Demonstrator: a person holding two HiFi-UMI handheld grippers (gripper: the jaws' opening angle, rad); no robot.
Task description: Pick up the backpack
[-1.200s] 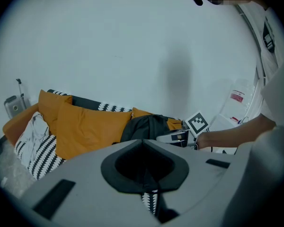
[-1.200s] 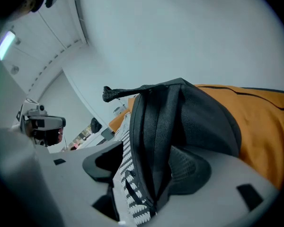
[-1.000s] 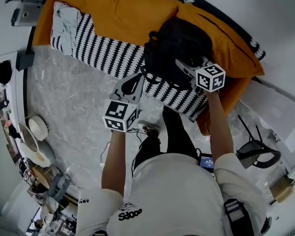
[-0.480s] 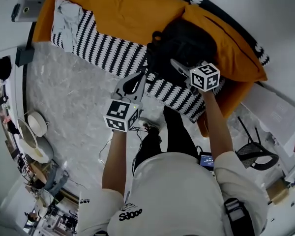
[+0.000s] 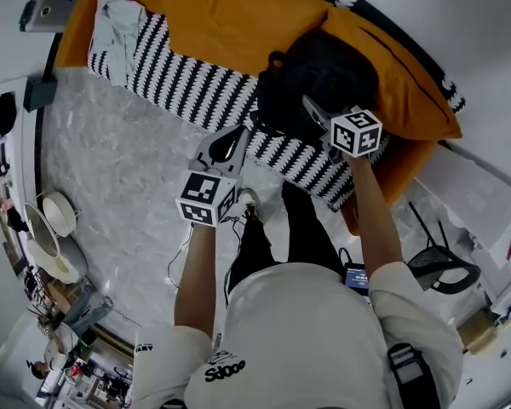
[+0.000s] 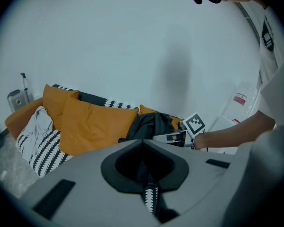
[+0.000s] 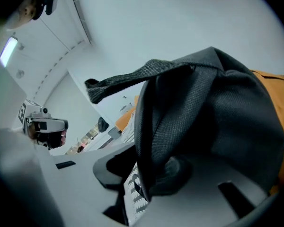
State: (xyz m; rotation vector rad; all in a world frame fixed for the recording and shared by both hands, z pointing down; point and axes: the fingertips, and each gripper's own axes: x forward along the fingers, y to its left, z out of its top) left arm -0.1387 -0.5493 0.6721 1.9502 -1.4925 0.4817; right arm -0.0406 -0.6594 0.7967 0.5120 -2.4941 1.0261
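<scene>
The black backpack (image 5: 319, 75) sits upright on the sofa against an orange cushion (image 5: 230, 15). My right gripper (image 5: 313, 111) is at the backpack's near side. In the right gripper view, dark backpack fabric (image 7: 213, 117) and a strap fill the space between the jaws of the right gripper (image 7: 144, 176), which have just been closing and now pinch the fabric. My left gripper (image 5: 237, 141) hovers over the sofa's front edge, left of the backpack (image 6: 149, 126) and clear of it. The left gripper (image 6: 143, 143) has its jaws together with nothing in them.
The sofa seat carries a black-and-white striped cover (image 5: 196, 83), with a pale grey cloth (image 5: 119, 20) at its far left end. A marble floor (image 5: 128, 169) lies in front. Bowls (image 5: 64, 220) stand at the left, and a black wire basket (image 5: 443, 267) at the right.
My right gripper has moved a little further in against the backpack and its jaws have closed on the fabric. The left gripper has shifted only slightly.
</scene>
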